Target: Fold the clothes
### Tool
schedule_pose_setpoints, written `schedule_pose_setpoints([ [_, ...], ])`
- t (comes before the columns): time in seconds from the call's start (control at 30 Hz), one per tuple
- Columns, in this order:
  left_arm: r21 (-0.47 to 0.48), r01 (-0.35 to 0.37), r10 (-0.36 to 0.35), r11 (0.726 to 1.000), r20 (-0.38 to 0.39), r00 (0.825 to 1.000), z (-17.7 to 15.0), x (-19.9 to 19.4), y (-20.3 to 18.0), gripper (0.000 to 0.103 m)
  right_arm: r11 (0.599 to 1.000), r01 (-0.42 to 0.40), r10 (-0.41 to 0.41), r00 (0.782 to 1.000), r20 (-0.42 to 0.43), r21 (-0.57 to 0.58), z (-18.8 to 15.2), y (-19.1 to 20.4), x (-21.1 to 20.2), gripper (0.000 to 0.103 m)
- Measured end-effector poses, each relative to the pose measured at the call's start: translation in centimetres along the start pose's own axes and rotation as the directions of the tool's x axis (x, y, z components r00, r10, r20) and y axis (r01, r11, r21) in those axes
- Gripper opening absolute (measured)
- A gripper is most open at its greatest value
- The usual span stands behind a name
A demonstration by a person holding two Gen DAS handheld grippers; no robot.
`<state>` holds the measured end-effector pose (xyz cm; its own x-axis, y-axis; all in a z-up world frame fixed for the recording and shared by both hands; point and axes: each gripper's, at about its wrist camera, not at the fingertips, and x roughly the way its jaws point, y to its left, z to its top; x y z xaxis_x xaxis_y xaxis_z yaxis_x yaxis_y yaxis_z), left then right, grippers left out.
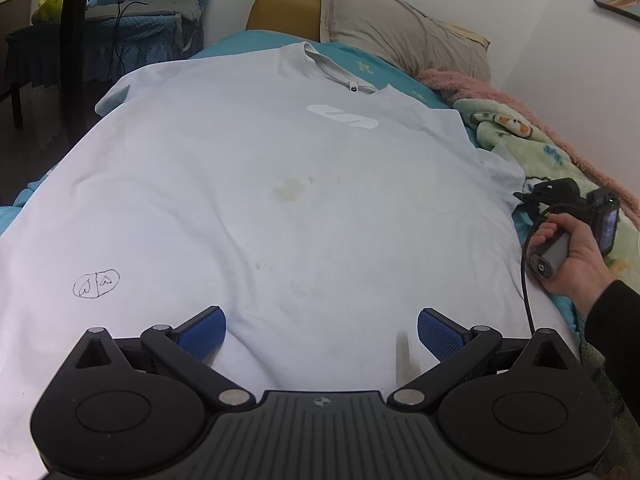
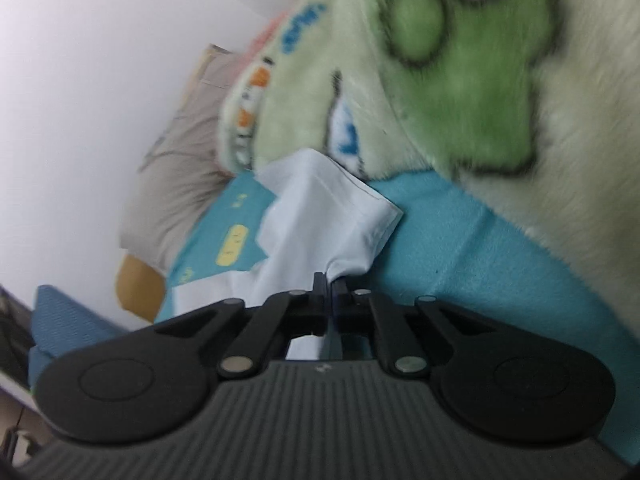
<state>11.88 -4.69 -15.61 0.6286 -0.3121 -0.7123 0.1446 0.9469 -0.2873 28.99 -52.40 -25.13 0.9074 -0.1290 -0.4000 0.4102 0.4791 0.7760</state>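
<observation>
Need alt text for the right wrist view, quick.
The right gripper is shut on the white T-shirt's sleeve, bunching the cloth at its tips. The sleeve lies on a teal bedsheet, with a green cartoon blanket beyond it; the picture is motion-blurred.

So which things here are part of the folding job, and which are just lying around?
Part of the job:
white T-shirt
its sleeve, pinched in the right gripper
left gripper, open

Lying about:
green blanket
beige pillow
pink blanket
</observation>
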Motion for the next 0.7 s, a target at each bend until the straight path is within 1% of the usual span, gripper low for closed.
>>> schedule_pose_setpoints([
  [0.2,-0.022,0.007,-0.007,1.000,0.000,1.000,0.2,-0.2,0.3,0.103,0.999,-0.045,0.045,0.999,0.005,0.026,0.9,0.9,-2.5,0.005],
  [0.3,-0.021,0.009,-0.009,1.000,0.001,1.000,0.2,-0.3,0.3,0.103,0.998,-0.015,0.016,1.000,-0.018,0.063,0.9,1.1,-2.6,0.008],
  [0.37,-0.019,0.009,-0.009,1.000,0.001,1.000,0.2,-0.3,0.3,0.103,0.995,0.013,-0.008,0.999,-0.044,0.101,0.6,0.4,-2.1,0.009],
  [0.4,-0.019,0.009,-0.009,1.000,0.000,1.000,0.2,-0.3,0.4,0.103,0.993,0.024,-0.017,0.998,-0.061,0.117,0.5,-0.1,-1.8,0.012],
  [0.47,-0.020,0.011,-0.011,1.000,-0.001,1.000,0.2,-0.3,0.4,0.103,0.992,0.039,-0.028,0.995,-0.097,0.116,0.2,-0.5,-0.7,0.035],
  [0.5,-0.021,0.011,-0.011,1.000,-0.002,1.000,0.3,-0.3,0.5,0.103,0.993,0.027,-0.016,0.995,-0.096,0.116,0.1,-0.7,-0.4,0.053],
  [0.53,-0.023,0.012,-0.012,1.000,-0.003,1.000,0.3,-0.3,0.5,0.103,0.994,-0.004,0.012,0.997,-0.082,0.105,-0.1,-0.6,-0.3,0.059],
  [0.57,-0.025,0.012,-0.012,1.000,-0.005,1.000,0.3,-0.3,0.5,0.103,0.995,-0.035,0.041,0.997,-0.068,0.094,-0.3,-0.5,-0.3,0.059],
  [0.7,-0.008,0.010,-0.010,1.000,0.004,1.000,0.2,-0.3,0.3,0.103,0.994,-0.070,0.076,0.995,-0.059,0.089,-0.8,0.1,1.2,0.060],
])
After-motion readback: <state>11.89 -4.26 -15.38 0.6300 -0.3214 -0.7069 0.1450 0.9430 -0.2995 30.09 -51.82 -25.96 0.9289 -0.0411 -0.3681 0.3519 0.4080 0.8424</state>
